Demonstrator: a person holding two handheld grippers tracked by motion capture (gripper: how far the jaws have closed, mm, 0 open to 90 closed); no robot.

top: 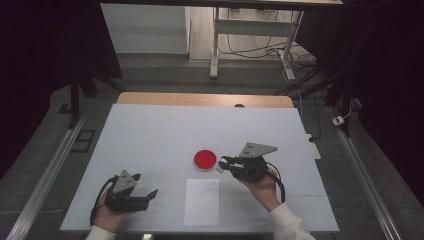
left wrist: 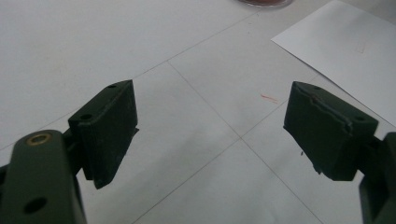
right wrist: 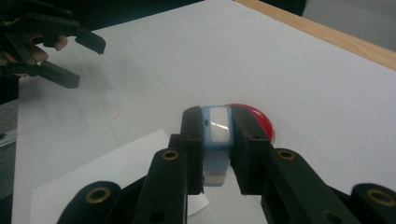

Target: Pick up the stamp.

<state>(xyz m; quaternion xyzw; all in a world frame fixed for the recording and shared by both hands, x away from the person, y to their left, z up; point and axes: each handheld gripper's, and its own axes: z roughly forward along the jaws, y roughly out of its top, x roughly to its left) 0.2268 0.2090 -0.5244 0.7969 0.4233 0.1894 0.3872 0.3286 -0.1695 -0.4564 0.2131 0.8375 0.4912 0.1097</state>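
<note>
Stamping looks to be the step in hand, judging from what lies on the table (top: 150,130): a small light-blue stamp block (right wrist: 217,140), a round red ink pad (top: 205,159) and a white sheet of paper (top: 202,201).

The right tongs (top: 224,163) are closed snugly on the stamp block, jaws pressing its two long sides, and hold it just beside the ink pad's right rim, a little past the middle of the table toward the near edge. In the right gripper view the block sits upright between the jaws with the ink pad directly behind it. Whether its lower face touches the table I cannot tell.

The left tongs (top: 150,194) stand wide apart with nothing between them, low by the near left part of the table, just left of the paper. In the left gripper view the paper's corner (left wrist: 345,51) lies ahead to the right.

To do this well, I would keep the block square in the jaws, lower it flat onto the ink pad so that the whole face takes colour, and lift straight up without dragging. The grip looks firm but high on the block, so a tilt under pressure is the likely fault. The paper lies loose near the near edge; the empty left tongs could press down one edge of it before the block comes down.
</note>
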